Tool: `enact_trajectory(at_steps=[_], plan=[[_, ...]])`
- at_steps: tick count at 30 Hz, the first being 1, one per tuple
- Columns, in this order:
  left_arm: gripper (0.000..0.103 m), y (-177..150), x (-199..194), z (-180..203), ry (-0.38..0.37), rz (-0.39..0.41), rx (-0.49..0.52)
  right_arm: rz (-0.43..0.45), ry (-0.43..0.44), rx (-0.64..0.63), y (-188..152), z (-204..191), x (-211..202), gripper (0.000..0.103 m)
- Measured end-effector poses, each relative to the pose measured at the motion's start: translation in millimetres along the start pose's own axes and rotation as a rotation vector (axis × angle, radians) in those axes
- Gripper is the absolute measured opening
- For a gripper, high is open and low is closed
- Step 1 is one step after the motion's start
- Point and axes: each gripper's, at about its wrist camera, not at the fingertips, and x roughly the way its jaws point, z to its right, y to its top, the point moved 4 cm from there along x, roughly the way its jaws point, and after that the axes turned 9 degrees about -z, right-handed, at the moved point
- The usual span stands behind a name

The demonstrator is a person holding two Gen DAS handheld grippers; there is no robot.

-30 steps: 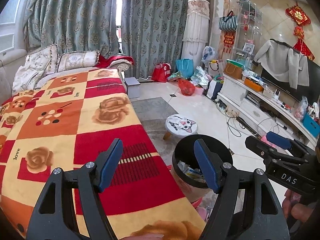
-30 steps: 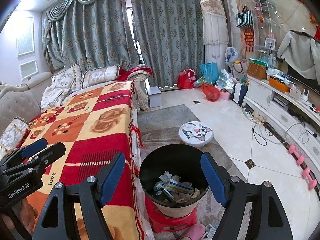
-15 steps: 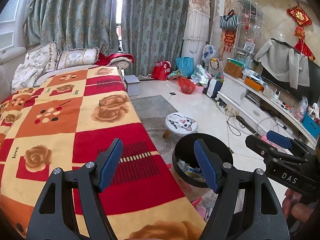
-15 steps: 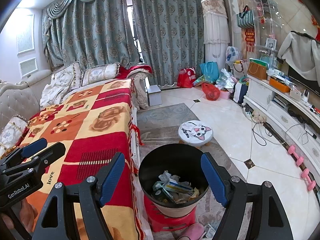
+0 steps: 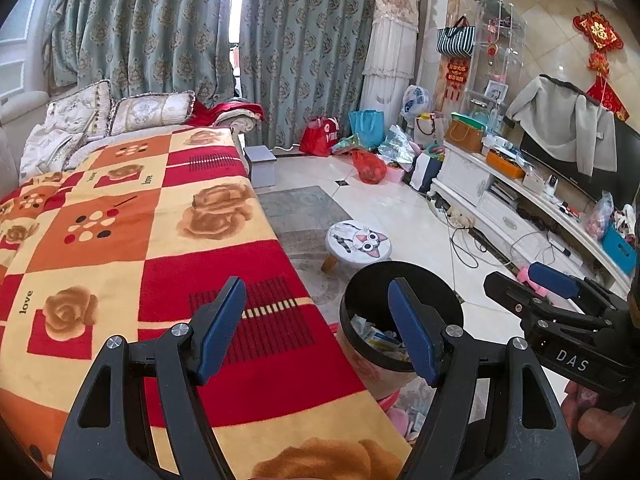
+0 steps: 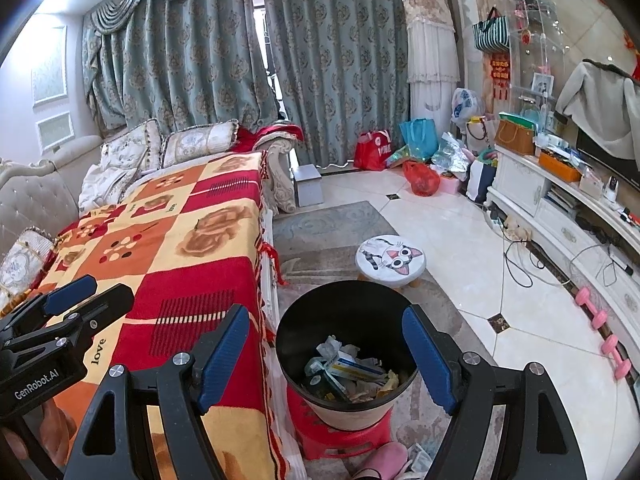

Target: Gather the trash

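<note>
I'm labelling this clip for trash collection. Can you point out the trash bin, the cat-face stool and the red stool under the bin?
trash bin (image 6: pixel 362 304), right wrist view, inner back wall
cat-face stool (image 6: pixel 390 258), right wrist view, printed seat top
red stool (image 6: pixel 340 438), right wrist view, front of the seat below the bin

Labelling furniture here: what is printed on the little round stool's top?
A cartoon cat face on white, on the stool; clearest in the right wrist view.

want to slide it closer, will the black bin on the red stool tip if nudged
Probably yes: the bin sits raised on a small red stool. It looks light, holding only paper scraps. Pushing low seems safer.
</note>
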Motion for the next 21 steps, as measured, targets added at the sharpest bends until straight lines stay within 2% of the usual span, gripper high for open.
enact_trajectory(at_steps=[21], plan=[[0.073, 0.8, 1.5, -3.1, -0.003, -0.004, -0.007, -0.004, 0.003, 0.009, 1.7, 2.9, 0.7, 0.077]])
